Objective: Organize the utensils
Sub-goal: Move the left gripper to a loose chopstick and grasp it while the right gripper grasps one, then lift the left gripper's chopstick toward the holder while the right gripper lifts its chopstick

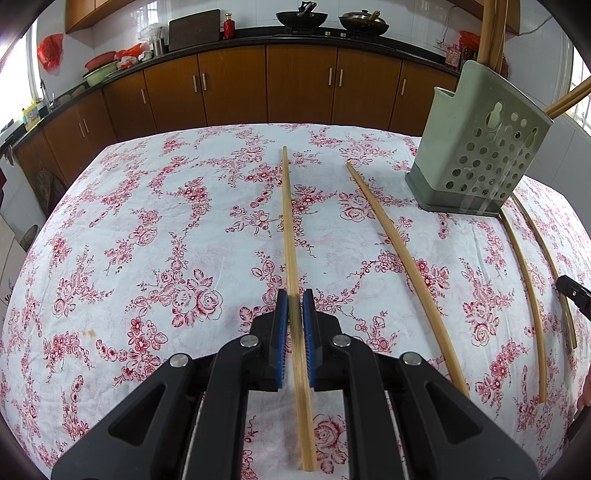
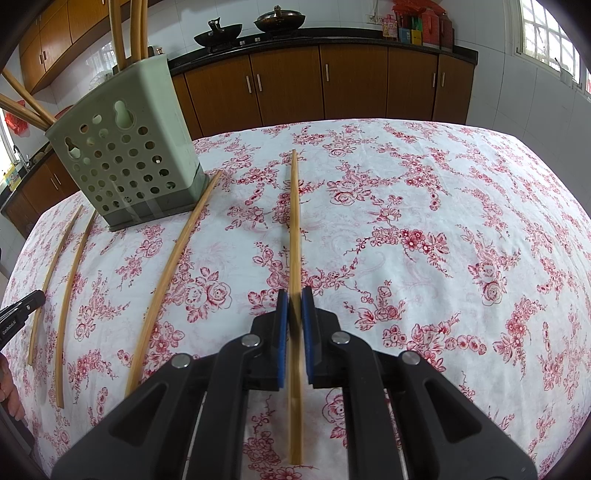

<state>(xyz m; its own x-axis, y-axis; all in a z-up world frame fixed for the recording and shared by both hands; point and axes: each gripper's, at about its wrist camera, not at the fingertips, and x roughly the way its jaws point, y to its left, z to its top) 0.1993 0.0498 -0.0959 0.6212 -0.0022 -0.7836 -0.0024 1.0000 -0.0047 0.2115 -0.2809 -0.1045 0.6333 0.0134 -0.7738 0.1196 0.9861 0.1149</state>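
Note:
My left gripper (image 1: pixel 295 301) is shut on a bamboo chopstick (image 1: pixel 290 225) that points away over the floral tablecloth. My right gripper (image 2: pixel 294 299) is shut on another bamboo chopstick (image 2: pixel 294 221). A green perforated utensil holder (image 1: pixel 480 147) stands at the right of the left wrist view and holds several chopsticks; it also shows in the right wrist view (image 2: pixel 129 147) at the left. Loose chopsticks lie on the cloth beside it: one long chopstick (image 1: pixel 406 266) and two thin chopsticks (image 1: pixel 528 288). The right wrist view shows them as a long chopstick (image 2: pixel 173 269) and thin chopsticks (image 2: pixel 70 295).
The table (image 1: pixel 147 221) is covered with a white cloth with red flowers. Brown kitchen cabinets (image 1: pixel 295 85) and a counter with woks (image 1: pixel 301 18) run behind it. The other gripper's tip shows at the right edge (image 1: pixel 574 295) and at the left edge (image 2: pixel 22 310).

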